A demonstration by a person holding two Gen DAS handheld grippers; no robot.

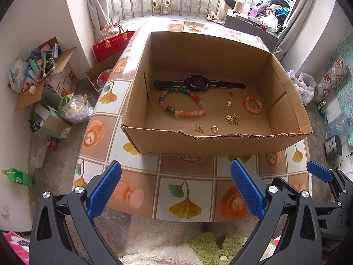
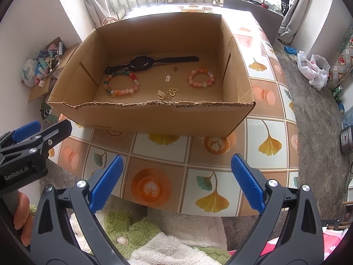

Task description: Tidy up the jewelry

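An open cardboard box (image 1: pixel 220 142) (image 2: pixel 154 114) stands on the patterned table. Inside lie a black watch (image 1: pixel 196 82) (image 2: pixel 145 63), a large multicoloured bead bracelet (image 1: pixel 183 103) (image 2: pixel 122 84), a small orange-pink bead bracelet (image 1: pixel 253 104) (image 2: pixel 201 77), several small gold charms (image 1: pixel 233 118) (image 2: pixel 167 93) and a gold ring (image 1: pixel 214 129). My left gripper (image 1: pixel 176 187) is open and empty, held above the table's near edge, short of the box. My right gripper (image 2: pixel 176 183) is open and empty, beside it to the right.
The table (image 1: pixel 187 190) (image 2: pixel 271 132) carries a tile-pattern cloth. On the floor to the left are a red bag (image 1: pixel 110 44), a box of clutter (image 1: pixel 42 70), plastic bags and a green bottle (image 1: pixel 18 176). A fluffy white-green garment (image 2: pixel 136 231) lies below the grippers.
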